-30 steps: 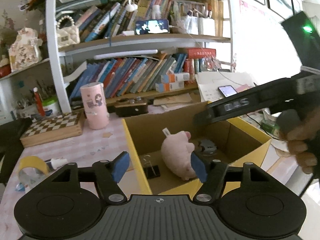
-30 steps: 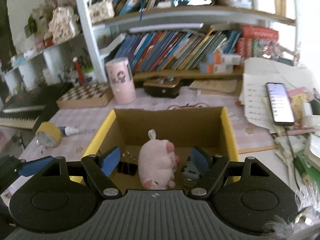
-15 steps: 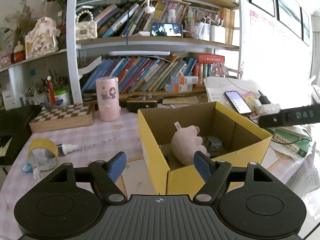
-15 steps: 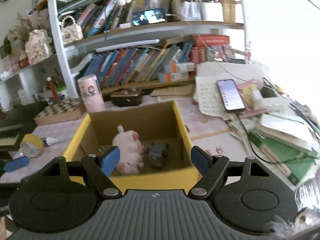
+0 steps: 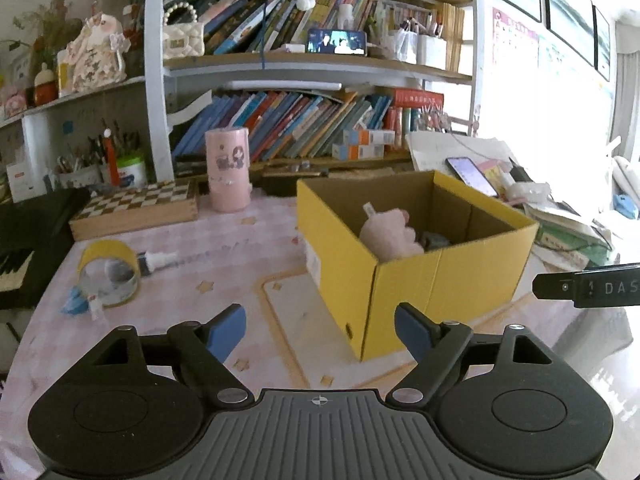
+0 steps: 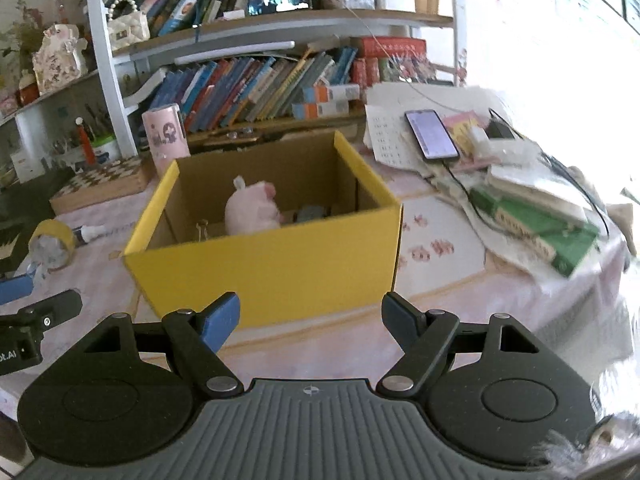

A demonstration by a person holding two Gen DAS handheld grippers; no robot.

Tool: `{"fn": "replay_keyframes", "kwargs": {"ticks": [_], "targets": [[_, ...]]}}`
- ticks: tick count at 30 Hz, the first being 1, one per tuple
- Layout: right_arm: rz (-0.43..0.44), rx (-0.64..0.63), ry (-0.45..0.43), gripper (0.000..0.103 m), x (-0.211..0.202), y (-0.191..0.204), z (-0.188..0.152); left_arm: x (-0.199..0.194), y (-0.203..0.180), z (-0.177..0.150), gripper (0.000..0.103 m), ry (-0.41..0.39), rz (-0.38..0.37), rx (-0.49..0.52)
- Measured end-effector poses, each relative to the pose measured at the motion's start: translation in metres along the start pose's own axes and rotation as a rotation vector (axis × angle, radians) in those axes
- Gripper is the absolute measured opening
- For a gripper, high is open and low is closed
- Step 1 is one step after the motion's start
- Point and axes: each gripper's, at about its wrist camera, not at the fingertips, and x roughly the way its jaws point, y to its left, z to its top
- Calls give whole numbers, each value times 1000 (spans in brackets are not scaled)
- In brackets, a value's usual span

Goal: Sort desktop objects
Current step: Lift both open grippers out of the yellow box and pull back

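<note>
Hovering in front of a yellow box [image 6: 264, 264] on the pink tablecloth [image 5: 224, 280], both grippers empty.

The left gripper [image 5: 320, 330] has its jaws opening with nothing between them; the right gripper [image 6: 310, 318] stands wide, also holding nothing. Inside the box lie a pink plush pig [image 6: 250, 210], a small grey thing [image 6: 310, 213] beside it and a binder clip [image 6: 202, 226] at the near left corner. Left of the box, a roll of yellow tape [image 5: 108, 270] and a small white bottle [image 5: 158, 259] rest on the cloth; a phone [image 6: 432, 134] lies on papers to the right.
</note>
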Motion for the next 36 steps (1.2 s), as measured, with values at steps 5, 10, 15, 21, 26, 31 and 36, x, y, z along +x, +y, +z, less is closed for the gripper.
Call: {"fn": "replay_keyframes", "kwargs": {"ticks": [5, 10, 15, 21, 26, 31, 36], "targets": [[-31, 46, 9, 77, -18, 22, -24, -15, 15, -16, 90, 32, -1, -10], [-47, 81, 43, 77, -36, 42, -52, -31, 25, -33, 91, 72, -12, -16], [-53, 86, 75, 77, -52, 63, -77, -46, 34, -46, 91, 93, -32, 13], [-42, 67, 91, 78, -62, 89, -95, -61, 47, -59, 91, 115, -37, 36], [-11, 43, 106, 78, -66, 109, -106, -72, 62, -68, 91, 128, -25, 26], [27, 21, 120, 79, -66, 128, -112, -83, 78, -75, 91, 133, 0, 12], [72, -14, 129, 80, -64, 150, -114, -93, 95, -81, 91, 134, 36, -7]]}}
